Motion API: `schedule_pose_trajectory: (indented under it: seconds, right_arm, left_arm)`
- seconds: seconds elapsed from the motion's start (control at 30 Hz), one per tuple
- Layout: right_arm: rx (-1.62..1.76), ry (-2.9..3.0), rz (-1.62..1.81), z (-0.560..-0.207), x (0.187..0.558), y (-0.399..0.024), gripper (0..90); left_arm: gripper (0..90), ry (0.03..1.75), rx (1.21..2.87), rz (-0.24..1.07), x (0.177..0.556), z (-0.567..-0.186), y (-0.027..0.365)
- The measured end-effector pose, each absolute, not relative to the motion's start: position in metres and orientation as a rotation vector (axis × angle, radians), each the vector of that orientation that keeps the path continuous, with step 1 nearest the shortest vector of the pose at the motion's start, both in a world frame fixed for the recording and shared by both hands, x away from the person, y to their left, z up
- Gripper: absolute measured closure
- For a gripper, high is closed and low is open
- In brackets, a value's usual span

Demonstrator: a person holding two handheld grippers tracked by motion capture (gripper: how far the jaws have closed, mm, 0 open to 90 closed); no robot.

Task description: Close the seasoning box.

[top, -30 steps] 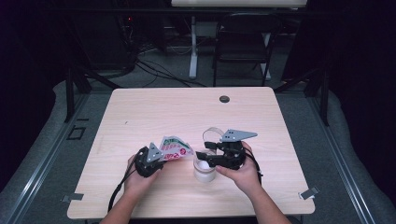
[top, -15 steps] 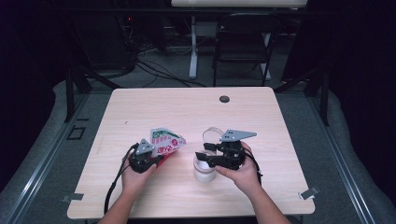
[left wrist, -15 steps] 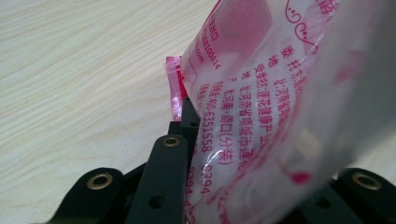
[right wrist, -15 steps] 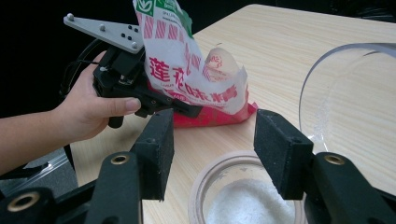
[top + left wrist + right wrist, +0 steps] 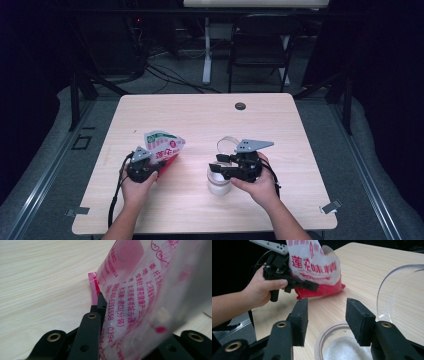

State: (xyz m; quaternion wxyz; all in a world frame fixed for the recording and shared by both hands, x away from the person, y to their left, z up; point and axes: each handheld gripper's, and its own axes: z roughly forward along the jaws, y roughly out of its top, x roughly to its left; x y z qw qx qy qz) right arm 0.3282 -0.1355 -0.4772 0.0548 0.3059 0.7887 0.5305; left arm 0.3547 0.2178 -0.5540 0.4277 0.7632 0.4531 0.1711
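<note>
High view: counter [image 5: 200, 125] evenly lit from above, surroundings near black; shadows soft and short. Frame slightly soft, low detail. Left gripper view: bag [image 5: 140, 297] very close, its right part blurred and washed out; wood grain sharp. Right gripper view: jaws blurred at bottom edge, background dark.

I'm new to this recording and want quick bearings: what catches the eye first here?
The red-and-white printed bag at the table's left front, clamped in the left tool. To its right stands a clear container holding white granules, its lid flipped open, with the right tool open just above its mouth.
</note>
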Motion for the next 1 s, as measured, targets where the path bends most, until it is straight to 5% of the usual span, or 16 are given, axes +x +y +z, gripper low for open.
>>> schedule_pose_trajectory:
  seconds: [1.0]
  right_arm:
    - [0.885,2.435,1.576,-0.475,0.334,-0.121,49.9]
  left_arm:
    - [77.8,1.482,1.788,0.691,0.343,-0.557,0.289]
